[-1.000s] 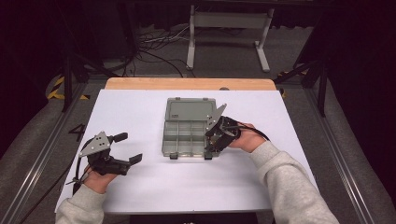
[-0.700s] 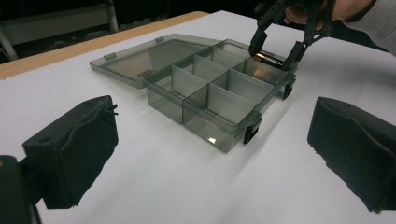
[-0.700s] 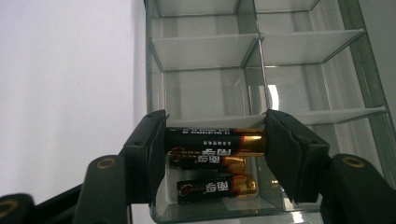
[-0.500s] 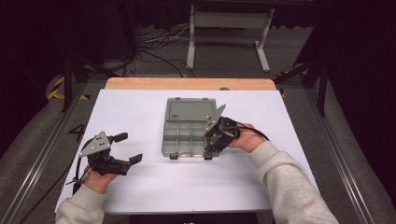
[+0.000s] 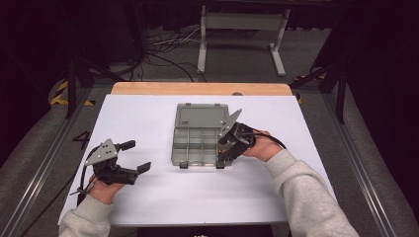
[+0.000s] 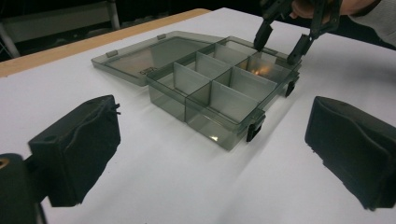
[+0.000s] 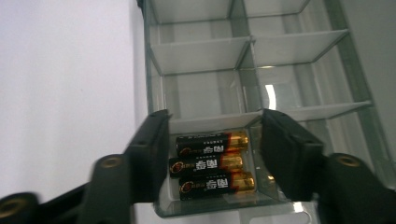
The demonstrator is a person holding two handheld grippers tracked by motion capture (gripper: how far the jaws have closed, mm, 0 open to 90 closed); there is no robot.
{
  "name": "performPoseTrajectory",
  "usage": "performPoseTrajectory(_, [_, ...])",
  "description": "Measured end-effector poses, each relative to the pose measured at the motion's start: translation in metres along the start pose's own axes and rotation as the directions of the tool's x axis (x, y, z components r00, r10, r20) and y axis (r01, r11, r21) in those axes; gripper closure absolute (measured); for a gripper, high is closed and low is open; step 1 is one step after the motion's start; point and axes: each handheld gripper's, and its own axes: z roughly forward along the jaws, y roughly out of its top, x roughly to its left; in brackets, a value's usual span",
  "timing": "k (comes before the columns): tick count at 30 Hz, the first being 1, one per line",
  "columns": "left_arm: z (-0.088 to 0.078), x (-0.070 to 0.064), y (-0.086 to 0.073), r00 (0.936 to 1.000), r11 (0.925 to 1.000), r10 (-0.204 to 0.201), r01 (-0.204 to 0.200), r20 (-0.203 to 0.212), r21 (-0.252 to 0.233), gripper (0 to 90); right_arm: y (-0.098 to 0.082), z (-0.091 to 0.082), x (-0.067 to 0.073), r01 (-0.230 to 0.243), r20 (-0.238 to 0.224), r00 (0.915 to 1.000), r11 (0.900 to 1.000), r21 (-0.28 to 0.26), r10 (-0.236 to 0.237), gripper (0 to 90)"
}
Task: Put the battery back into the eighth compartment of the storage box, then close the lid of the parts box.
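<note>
Three batteries (image 7: 212, 164) lie side by side in one corner cell of our box (image 5: 195, 146), black ends on one side and gold ends on the other as the right gripper view has them. We see them between the jaws of our right tool (image 7: 212, 154), which straddle that cell from above. The jaws have just been closing in, yet a gap shows on each side of the batteries, and we see no pad pressing on them; the tool is apart, holding nothing.

From the high view the box sits near the middle of the white counter (image 5: 148, 118), its lid (image 5: 201, 116) swung flat on the far side. The box is smoky and see-through, split by thin walls into small cells; those we can see besides the battery cell look bare. Two dark latches hang off its near edge. Our right tool (image 5: 223, 148) leans over the near right corner of the box, with the hand (image 5: 264, 146) behind it to the right.

Our left tool (image 5: 136, 156) rests well apart from the box, over the left side of the counter, gripped by our left hand (image 5: 106, 190). Its jaws stand wide apart with nothing between them; the left gripper view looks past both black pads (image 6: 348, 147) at the box and the other tool beyond.
</note>
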Motion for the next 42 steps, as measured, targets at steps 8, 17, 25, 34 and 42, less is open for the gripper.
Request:
performPoseTrajectory(8, [0.003,0.007,0.005,0.9997,0.9997,-0.019,0.019,0.013,0.013,24.2,-0.006,-0.031,0.008,-0.063,0.110,0.9910,0.991,-0.114,0.075,89.3])
performPoseTrajectory(17, [0.016,0.006,0.020,0.9993,0.9945,0.013,-0.009,-0.036,0.104,64.1,-0.019,-0.057,0.014,-0.146,0.152,0.9715,0.965,-0.219,0.182,90.0])
performPoseTrajectory(25, [0.037,0.011,0.033,0.9964,0.9772,0.054,-0.040,-0.065,0.209,89.5,-0.022,-0.061,0.015,-0.206,0.189,0.9503,0.955,-0.215,0.247,90.0])
performPoseTrajectory(34, [0.059,0.022,0.048,0.9979,0.9636,-0.005,0.022,-0.065,0.267,89.4,-0.020,-0.059,0.007,-0.252,0.225,0.9278,0.945,-0.209,0.298,90.0])
performPoseTrajectory(42, [0.079,0.045,0.062,0.9918,0.9368,-0.101,0.121,-0.078,0.328,89.4,-0.017,-0.052,-0.015,-0.300,0.232,0.9084,0.929,-0.217,0.348,90.0])
